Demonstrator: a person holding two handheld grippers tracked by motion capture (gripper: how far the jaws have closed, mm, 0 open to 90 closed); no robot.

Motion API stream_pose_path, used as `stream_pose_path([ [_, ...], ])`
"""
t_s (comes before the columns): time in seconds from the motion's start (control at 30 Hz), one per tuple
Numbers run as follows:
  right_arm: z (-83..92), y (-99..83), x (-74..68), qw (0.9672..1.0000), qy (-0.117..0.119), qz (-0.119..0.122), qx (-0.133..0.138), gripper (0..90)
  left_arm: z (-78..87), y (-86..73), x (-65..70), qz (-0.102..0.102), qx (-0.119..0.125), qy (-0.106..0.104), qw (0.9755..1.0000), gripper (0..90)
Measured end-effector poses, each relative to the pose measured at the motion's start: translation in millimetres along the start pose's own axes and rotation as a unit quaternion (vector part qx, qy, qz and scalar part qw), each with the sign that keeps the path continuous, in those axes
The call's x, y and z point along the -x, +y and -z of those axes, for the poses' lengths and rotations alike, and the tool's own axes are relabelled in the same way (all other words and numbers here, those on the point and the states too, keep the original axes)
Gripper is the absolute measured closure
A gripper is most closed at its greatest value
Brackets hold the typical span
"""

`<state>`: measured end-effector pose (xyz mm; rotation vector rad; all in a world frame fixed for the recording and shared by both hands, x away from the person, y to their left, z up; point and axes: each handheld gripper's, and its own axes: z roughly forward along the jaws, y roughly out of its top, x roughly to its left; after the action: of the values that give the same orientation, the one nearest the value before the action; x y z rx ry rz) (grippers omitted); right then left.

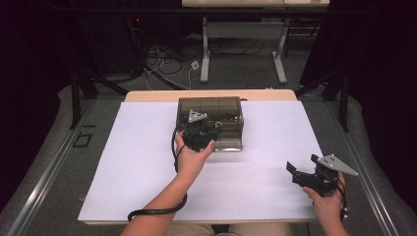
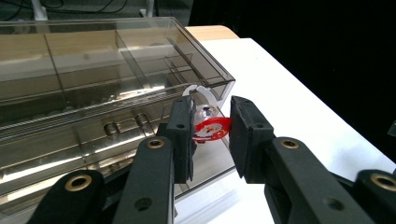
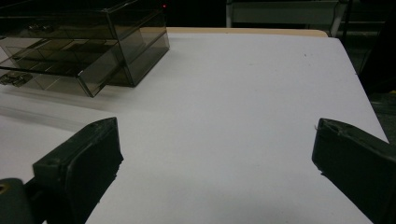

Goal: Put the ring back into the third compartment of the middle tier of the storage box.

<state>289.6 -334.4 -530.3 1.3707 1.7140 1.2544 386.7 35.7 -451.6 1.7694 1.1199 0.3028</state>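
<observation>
Up near the far edge of the white tabletop, about midway between its left and right edges, stood a smoky transparent box with inner dividers and a drawer pulled out toward the person. The left gripper hovered at the front of that box, close over the open drawer, its grey three-cornered plate showing from above and its cable trailing back along the forearm to the near edge. In the left gripper view its two black jaws were drawn in on a small red-and-white ring-shaped trinket, pinching it from both sides; a pale loop rose from the trinket's top and a shiny bead sat behind it. The trinket hung just in front of the box's near corner, above the drawer front with its metal hinges; whether it touched the box could not be told.

Well apart from the box, close to the near right corner of the tabletop, the right gripper was held in the person's right hand. Its jaws stood spread wide with nothing between them, only bare white surface showing in the right gripper view, the box lying off toward the far left corner of that view.
</observation>
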Motion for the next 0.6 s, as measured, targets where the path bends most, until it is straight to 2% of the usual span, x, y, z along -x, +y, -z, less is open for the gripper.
stream_pose_path([
  [0.6, -1.4, -0.4, -1.2, 1.0, 0.002, -0.001, -0.001, 1.1, -17.9, -8.1, 4.2, 0.007, -0.008, -0.007, 0.9999, 70.9],
])
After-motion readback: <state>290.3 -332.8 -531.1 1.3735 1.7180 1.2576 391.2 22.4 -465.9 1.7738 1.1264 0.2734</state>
